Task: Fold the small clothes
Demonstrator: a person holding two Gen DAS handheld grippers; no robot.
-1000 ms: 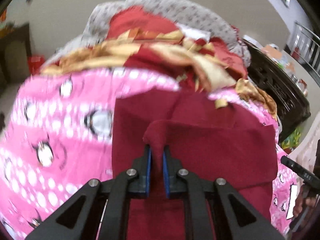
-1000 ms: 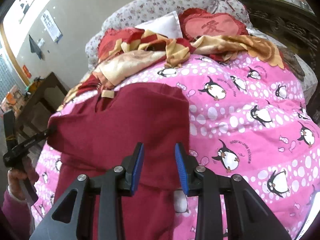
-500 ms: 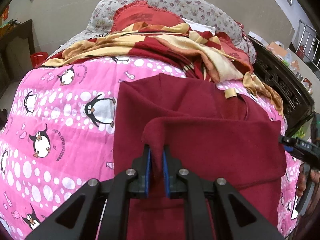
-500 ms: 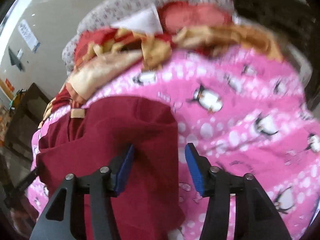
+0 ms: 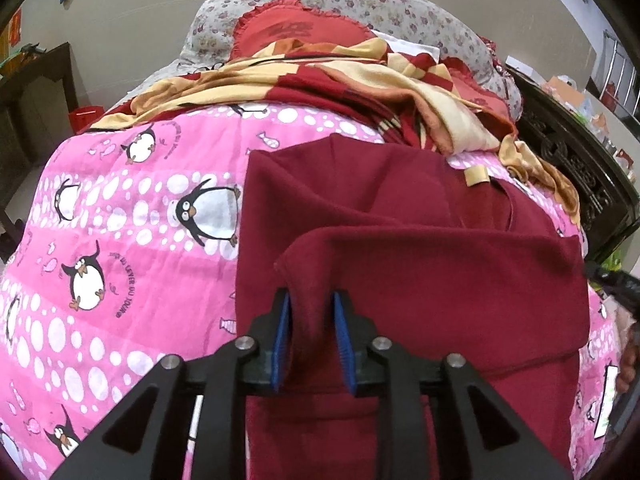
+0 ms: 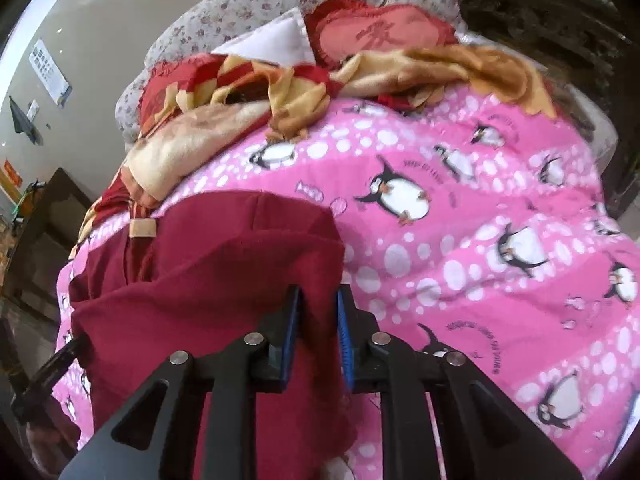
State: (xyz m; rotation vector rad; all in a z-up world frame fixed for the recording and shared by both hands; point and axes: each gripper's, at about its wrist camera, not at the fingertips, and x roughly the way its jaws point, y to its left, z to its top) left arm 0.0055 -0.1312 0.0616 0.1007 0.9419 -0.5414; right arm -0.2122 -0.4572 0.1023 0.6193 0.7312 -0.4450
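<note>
A dark red fleece garment (image 5: pixel 420 240) lies on the pink penguin bedspread (image 5: pixel 120 240), its lower part folded up over the upper part. My left gripper (image 5: pixel 311 312) is shut on the left corner of the folded edge. In the right wrist view the same garment (image 6: pixel 208 280) shows, and my right gripper (image 6: pixel 318 312) is shut on its right corner, fabric bunched between the blue pads. A tan label (image 5: pixel 476 176) shows near the neck.
A rumpled red and tan blanket (image 5: pixel 320 80) and a red heart cushion (image 6: pixel 380 36) lie at the head of the bed by floral pillows (image 5: pixel 360 4). A dark carved cabinet (image 5: pixel 580 168) stands right of the bed, dark furniture (image 5: pixel 28 100) on the left.
My right gripper has closed from open onto the garment's right corner. The left gripper stays shut on the left corner; the folded edge sits further up the garment.
</note>
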